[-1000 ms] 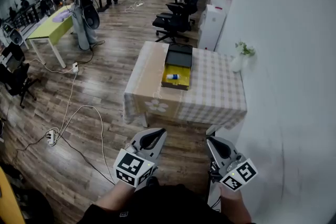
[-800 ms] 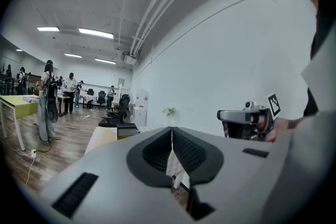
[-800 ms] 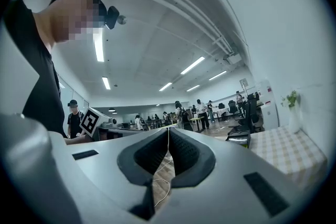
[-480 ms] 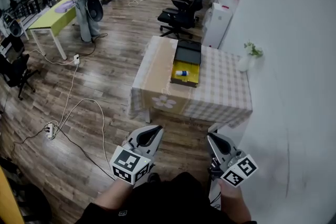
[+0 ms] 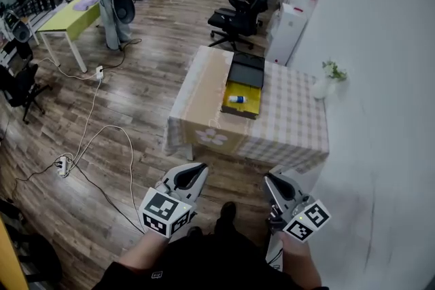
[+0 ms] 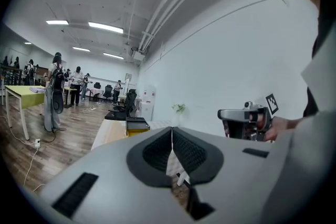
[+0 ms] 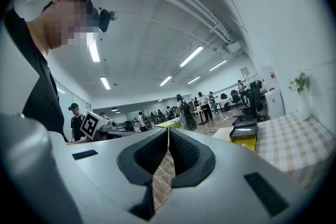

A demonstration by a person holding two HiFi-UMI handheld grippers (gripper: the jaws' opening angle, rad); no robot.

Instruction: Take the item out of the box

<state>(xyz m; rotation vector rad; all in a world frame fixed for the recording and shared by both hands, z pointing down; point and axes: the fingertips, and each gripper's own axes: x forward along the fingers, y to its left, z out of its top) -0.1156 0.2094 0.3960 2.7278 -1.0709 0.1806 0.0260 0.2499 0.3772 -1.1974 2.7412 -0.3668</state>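
Observation:
An open box (image 5: 242,96) with a yellow inside and a black lid folded back stands on a table (image 5: 292,125) with a checked cloth, well ahead of me. A small white and blue item (image 5: 236,99) lies inside it. The same box (image 6: 137,126) shows far off in the left gripper view, and the box (image 7: 243,135) shows again in the right gripper view. My left gripper (image 5: 199,167) and right gripper (image 5: 268,178) are held low in front of me, short of the table, both shut with nothing between the jaws.
A white vase with a plant (image 5: 326,80) stands at the table's right edge by the white wall. Black office chairs (image 5: 239,15) and a white cabinet (image 5: 287,30) are behind the table. Cables and a power strip (image 5: 64,164) lie on the wooden floor at left. People stand by a green table (image 5: 71,18).
The table and box have drawn nearer and lower in the head view as I walk toward them. Both grippers have sunk slightly and stay shut.

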